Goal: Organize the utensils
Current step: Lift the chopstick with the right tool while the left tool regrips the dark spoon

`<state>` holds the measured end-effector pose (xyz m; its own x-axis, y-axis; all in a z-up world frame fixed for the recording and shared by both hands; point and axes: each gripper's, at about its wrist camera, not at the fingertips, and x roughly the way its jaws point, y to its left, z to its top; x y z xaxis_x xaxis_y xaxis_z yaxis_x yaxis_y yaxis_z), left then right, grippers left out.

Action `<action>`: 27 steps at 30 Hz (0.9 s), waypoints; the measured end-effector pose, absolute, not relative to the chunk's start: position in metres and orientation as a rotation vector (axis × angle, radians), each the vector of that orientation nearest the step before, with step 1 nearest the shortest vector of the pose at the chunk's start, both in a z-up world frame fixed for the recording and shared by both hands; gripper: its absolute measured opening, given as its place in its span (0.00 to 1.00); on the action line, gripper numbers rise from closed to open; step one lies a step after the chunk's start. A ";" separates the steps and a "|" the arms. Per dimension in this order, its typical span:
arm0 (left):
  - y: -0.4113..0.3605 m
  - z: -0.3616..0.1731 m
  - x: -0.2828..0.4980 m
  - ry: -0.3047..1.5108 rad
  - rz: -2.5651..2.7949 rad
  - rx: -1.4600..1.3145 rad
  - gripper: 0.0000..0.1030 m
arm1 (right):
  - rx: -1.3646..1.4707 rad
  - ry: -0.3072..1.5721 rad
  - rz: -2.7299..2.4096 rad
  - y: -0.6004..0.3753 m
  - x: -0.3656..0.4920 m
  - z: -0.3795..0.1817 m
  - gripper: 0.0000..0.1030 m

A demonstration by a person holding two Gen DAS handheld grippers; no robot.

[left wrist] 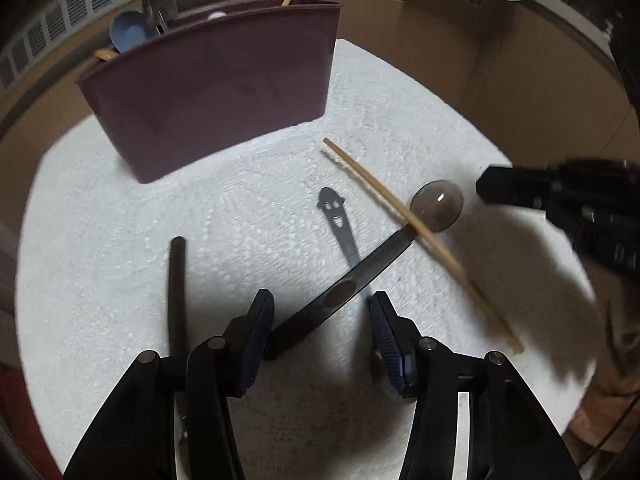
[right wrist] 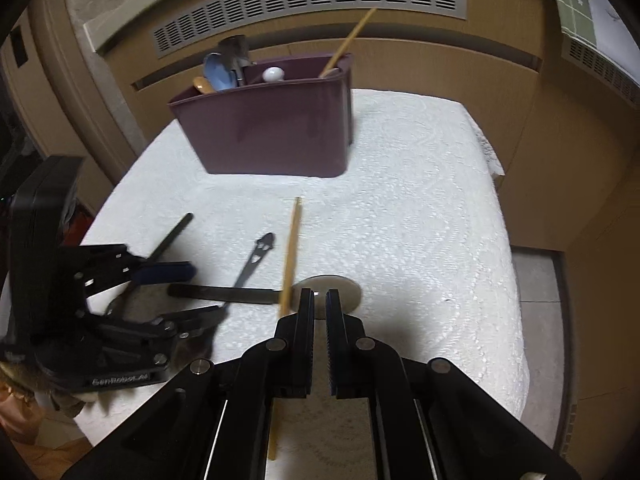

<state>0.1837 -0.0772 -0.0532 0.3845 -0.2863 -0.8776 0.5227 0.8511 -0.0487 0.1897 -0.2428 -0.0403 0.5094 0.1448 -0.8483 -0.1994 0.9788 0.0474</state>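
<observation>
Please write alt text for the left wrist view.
The open left gripper hovers over a dark spoon lying on a white cloth, crossed by a chopstick. Behind stands a maroon caddy holding utensils.

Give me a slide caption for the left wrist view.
Open left gripper over a dark long-handled spoon crossed by a wooden chopstick, maroon plastic utensil caddy behind.

- "GenRobot.AI" is printed in pale letters on the black housing of the left gripper (right wrist: 204, 292), low at the left of the right wrist view.
- No other text can be read.
</observation>
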 end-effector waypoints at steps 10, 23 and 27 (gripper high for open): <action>-0.017 -0.053 0.157 1.081 -0.440 0.190 0.29 | -0.086 1.043 0.265 -0.221 0.198 -0.053 0.22; -0.014 -0.041 0.146 1.066 -0.497 0.148 0.35 | -0.103 1.065 0.263 -0.199 0.243 -0.073 0.05; -0.045 -0.028 0.160 1.030 -0.587 0.188 0.43 | -0.022 1.037 0.256 -0.233 0.227 -0.049 0.05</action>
